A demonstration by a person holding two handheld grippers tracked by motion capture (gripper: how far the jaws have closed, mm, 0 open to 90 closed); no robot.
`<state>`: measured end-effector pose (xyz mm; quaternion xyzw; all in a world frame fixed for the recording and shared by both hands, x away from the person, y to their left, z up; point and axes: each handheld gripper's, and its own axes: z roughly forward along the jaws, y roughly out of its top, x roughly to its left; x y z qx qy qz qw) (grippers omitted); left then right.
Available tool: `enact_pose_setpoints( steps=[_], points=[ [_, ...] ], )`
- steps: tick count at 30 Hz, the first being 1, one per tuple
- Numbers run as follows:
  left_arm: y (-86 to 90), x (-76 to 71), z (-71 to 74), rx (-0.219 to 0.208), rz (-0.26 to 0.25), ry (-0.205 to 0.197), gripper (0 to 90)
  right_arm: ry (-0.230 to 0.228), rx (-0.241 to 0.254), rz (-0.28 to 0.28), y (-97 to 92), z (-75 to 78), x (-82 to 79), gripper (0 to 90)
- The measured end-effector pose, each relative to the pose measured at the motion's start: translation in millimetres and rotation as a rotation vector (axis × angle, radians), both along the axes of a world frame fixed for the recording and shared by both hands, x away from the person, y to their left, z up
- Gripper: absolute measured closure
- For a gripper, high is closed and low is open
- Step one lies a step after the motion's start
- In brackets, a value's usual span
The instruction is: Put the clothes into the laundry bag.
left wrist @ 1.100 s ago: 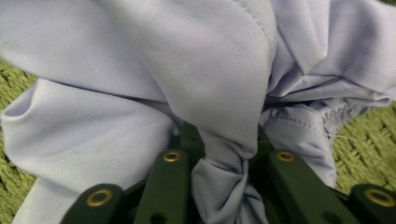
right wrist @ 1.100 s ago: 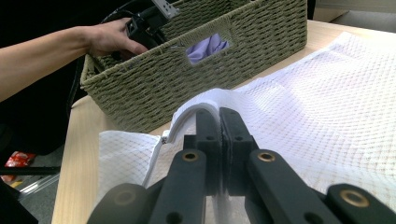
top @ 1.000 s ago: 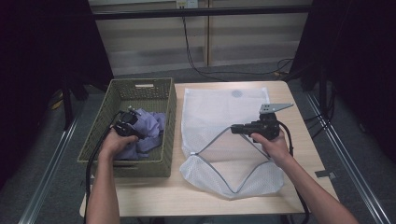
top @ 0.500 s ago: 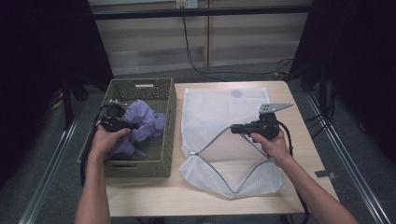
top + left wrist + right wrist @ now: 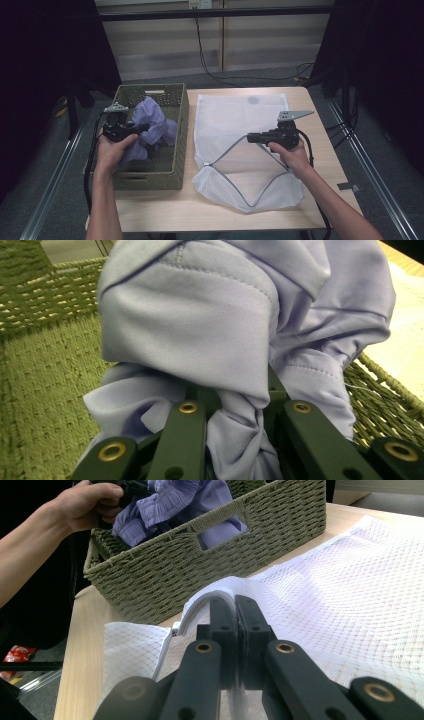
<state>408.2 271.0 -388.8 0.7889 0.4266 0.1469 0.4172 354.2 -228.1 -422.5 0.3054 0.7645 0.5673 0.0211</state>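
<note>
One lavender garment (image 5: 152, 125) sits bunched up in the single green woven basket (image 5: 178, 150) on the left side of the wooden counter (image 5: 320, 150), with the left gripper (image 5: 142, 128) clamped on a fold of it and holding it above the basket floor, so most of the cloth's shape is hard to read. Right next to the basket there's one white mesh laundry bag (image 5: 235, 120) lying flat with its zippered mouth gaping open, and the right gripper (image 5: 248, 138) has its fingers (image 5: 222, 615) pinched together on the bag's raised edge. Both forearms come in from the bottom edge, left hand (image 5: 111, 150) over the basket, right hand (image 5: 295, 155) over the bag, grippers pointing toward each other.
</note>
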Motion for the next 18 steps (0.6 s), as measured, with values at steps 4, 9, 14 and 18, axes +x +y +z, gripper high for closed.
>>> enact_pose_setpoints(
  steps=[4,9,14,18],
  points=[
    [1.0,-5.0,5.8,-0.009,-0.004,-0.026,78.7,-0.001,0.003,0.006,0.6,0.5,-0.7,88.4],
    [8.8,-9.6,14.3,-0.07,0.006,-0.067,78.6,-0.001,0.003,0.008,0.9,0.8,-0.9,88.7],
    [14.5,-15.3,23.3,-0.105,0.018,-0.104,78.6,-0.001,0.008,0.008,0.9,1.9,-1.2,88.7],
    [17.0,-19.2,28.1,-0.126,0.005,-0.128,78.6,0.0,0.008,0.007,0.5,1.1,-0.7,88.7]
  ],
)
